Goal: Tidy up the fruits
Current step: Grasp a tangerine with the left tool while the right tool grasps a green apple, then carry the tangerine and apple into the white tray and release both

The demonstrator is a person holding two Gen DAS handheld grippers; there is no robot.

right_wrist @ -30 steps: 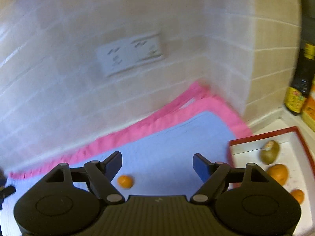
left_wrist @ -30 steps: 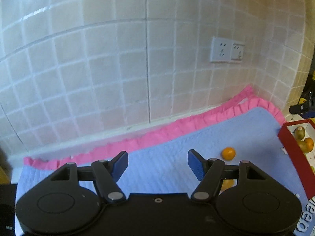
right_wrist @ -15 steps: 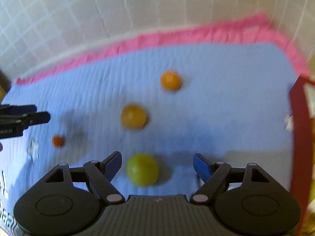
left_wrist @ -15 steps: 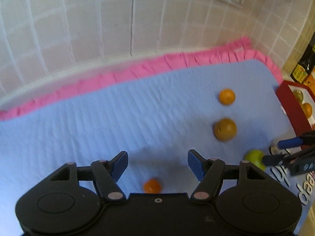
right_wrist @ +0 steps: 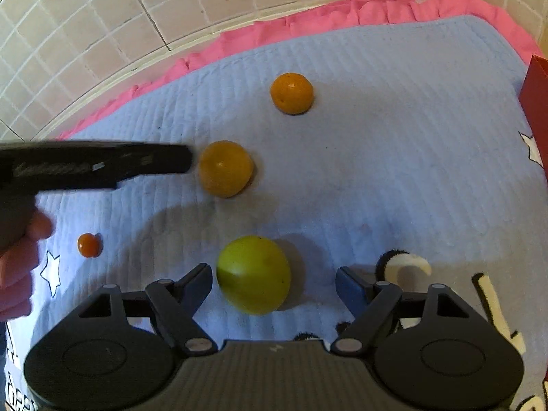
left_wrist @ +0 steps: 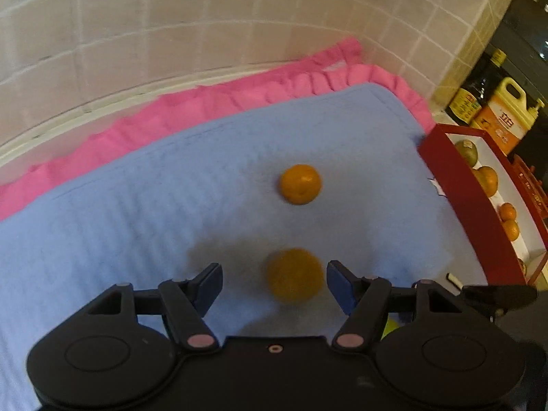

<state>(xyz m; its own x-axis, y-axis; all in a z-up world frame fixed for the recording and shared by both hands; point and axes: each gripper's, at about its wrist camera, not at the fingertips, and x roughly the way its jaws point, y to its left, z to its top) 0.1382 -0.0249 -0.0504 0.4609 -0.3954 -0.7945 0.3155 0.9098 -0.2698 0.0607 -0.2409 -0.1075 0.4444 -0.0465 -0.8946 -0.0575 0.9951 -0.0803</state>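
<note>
Blue quilted mat (right_wrist: 394, 137) covers the worktop, pink ruffled cloth (left_wrist: 205, 102) showing along its far edge against the tiled wall (left_wrist: 137, 34). All places below taken from the mat.

Red box (left_wrist: 455, 185) with white inside stands at the mat's right edge; several fruits lie in it, one greenish-brown, the others orange. Behind the box, off the mat's far right corner: a dark bottle (left_wrist: 474, 97) and an orange jug (left_wrist: 503, 116).

Left gripper (left_wrist: 272, 282): jaws wide open, holding nothing. The larger orange (left_wrist: 294, 279) sits on the mat between the two blue pads, nearer the right pad; blurred, so contact cannot be judged from this view. In the right wrist view the left gripper (right_wrist: 185, 161) comes in from the mat's left side, its tip at the orange's (right_wrist: 224, 167) left flank, touching or just short of it. The person's left hand (right_wrist: 17, 263) shows at the mat's left edge.

Right gripper (right_wrist: 272, 286): jaws wide open, nothing gripped. The green fruit (right_wrist: 253, 274) lies on the mat's near middle between the fingers, close to the left finger, clear gap to the right one.

Smaller orange (right_wrist: 291, 93) rests free on the mat toward its far edge, beyond the larger one, well apart from both grippers.

Tiny orange-red fruit (right_wrist: 89, 245) lies on the mat's near left, beside a white star print (right_wrist: 51, 270).
</note>
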